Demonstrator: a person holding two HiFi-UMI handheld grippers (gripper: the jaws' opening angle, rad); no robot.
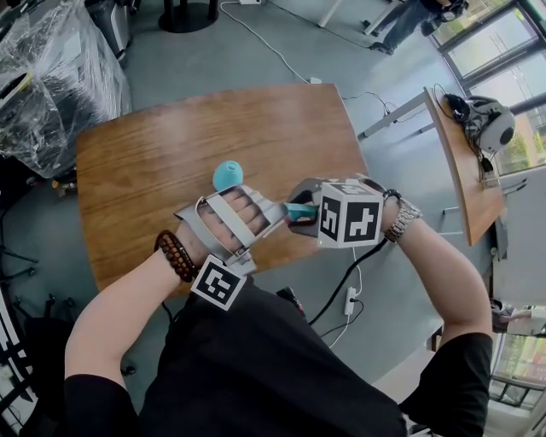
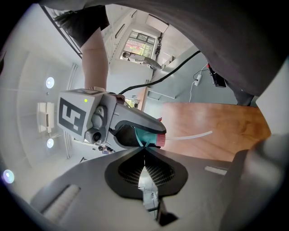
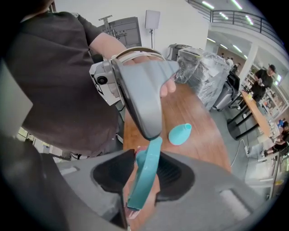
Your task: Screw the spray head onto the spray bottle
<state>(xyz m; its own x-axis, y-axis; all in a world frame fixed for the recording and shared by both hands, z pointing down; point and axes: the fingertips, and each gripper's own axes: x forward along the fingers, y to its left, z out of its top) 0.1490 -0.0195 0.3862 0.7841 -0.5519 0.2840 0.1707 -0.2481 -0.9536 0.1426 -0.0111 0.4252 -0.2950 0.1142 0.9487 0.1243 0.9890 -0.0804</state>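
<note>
The teal spray head (image 1: 299,211) with a pink-red end hangs in the air between my two grippers, near the table's front right edge. My left gripper (image 1: 283,211) is shut on its thin upper tip (image 3: 152,140), jaws pinched together (image 2: 144,148). My right gripper (image 3: 144,155) has its pads closed against the sides of the spray head (image 3: 143,180), and one grey finger covers it from above (image 2: 146,135). A clear dip tube (image 2: 194,134) sticks out sideways. The teal bottle (image 1: 228,175) lies alone on the wooden table (image 1: 145,154), beyond both grippers (image 3: 179,134).
A plastic-wrapped bundle (image 1: 43,77) stands off the table's far left corner. A second wooden table (image 1: 461,162) with a headset (image 1: 488,124) is at the right. A cable runs down to a power strip (image 1: 350,300) on the floor. People stand far off (image 1: 409,17).
</note>
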